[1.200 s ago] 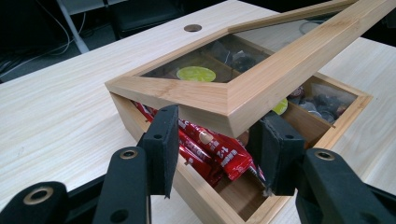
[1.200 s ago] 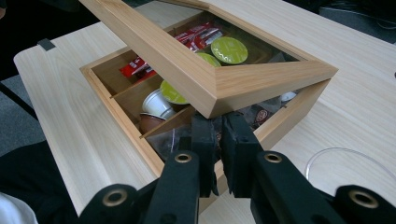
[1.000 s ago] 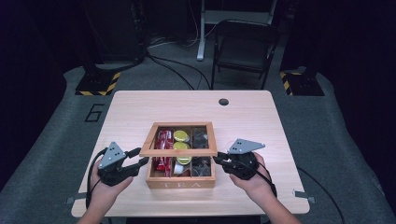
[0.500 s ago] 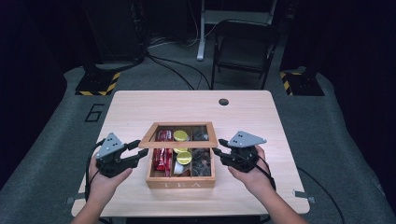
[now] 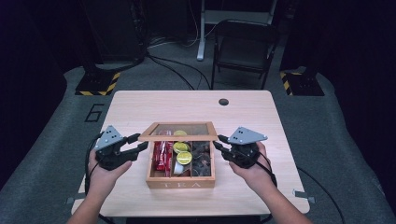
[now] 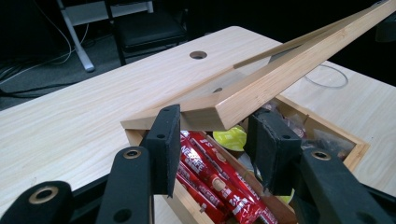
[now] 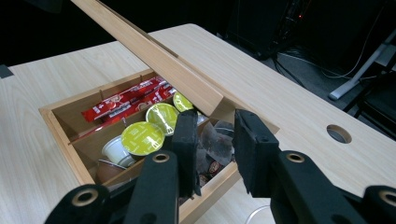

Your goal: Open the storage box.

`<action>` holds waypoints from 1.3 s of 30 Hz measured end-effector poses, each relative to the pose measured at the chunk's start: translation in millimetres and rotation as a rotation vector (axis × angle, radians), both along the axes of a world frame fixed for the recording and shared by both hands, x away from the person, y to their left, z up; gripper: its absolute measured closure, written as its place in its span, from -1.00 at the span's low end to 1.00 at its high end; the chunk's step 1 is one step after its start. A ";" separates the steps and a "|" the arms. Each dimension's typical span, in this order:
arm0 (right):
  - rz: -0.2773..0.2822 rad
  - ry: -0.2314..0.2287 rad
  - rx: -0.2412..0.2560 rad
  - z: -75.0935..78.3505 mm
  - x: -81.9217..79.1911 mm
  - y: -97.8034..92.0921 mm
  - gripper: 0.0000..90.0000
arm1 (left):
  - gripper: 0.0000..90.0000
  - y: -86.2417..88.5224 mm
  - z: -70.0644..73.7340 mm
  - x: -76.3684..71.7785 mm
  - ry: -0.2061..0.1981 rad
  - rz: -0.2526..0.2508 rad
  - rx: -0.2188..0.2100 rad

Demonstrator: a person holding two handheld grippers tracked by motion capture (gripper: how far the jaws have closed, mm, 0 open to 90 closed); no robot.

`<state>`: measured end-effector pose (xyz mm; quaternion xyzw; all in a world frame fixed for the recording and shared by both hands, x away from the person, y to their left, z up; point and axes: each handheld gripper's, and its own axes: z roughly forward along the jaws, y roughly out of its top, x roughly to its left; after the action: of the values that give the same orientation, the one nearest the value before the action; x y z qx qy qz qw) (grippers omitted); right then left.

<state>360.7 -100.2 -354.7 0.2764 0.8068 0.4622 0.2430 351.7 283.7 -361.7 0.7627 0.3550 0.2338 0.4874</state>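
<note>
1. A wooden box (image 5: 181, 179) sits near the middle of the surface (image 5: 140, 105), its front wall lettered TEA
2. Inside the box, dividers make three lanes: red stick packets (image 5: 163, 155) in the lane on the person's left, pods with yellow-green foil tops (image 5: 184, 157) in the middle, dark wrapped packets (image 5: 202, 156) on the right
3. The box's lid (image 5: 180, 131) is a pale wood frame around a clear pane, raised at a tilt above the box's far part, with the contents showing beneath it
4. The left tool (image 5: 136, 144) is at the box's left side; its jaws stand parted, one either side of the lid's front left corner; whether they touch the wood I cannot tell
5. The right tool (image 5: 220, 142) is at the box's right side, jaws apart just below the lid's front right corner, gripping nothing
6. A round hole (image 5: 223, 101) lies in the surface beyond the box
</note>
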 end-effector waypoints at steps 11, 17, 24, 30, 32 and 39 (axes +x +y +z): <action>-0.015 -0.014 -0.001 5.0 2.7 -0.6 0.71 | 0.22 -1.2 5.1 4.8 -0.005 0.003 0.009; -0.018 -0.010 0.008 7.5 5.2 -0.9 0.72 | 0.22 -1.8 7.3 7.4 -0.013 0.012 0.002; -0.019 0.004 0.028 10.5 8.9 -1.4 0.72 | 0.22 -1.5 7.4 10.7 -0.020 0.014 -0.009; -0.020 0.008 0.027 13.1 11.2 -1.3 0.72 | 0.19 -1.5 2.3 16.1 -0.012 0.029 -0.012; -0.020 0.006 0.028 13.8 12.0 -1.4 0.72 | 0.19 -1.8 -2.7 18.5 -0.001 0.036 -0.013; -0.024 0.004 0.029 16.8 15.1 -1.0 0.72 | 0.25 -1.4 -17.9 30.2 0.025 0.059 -0.018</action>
<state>375.8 -101.2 -337.9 0.2906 0.7971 0.4703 0.2427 381.9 282.4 -379.6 0.7505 0.3854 0.2353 0.4825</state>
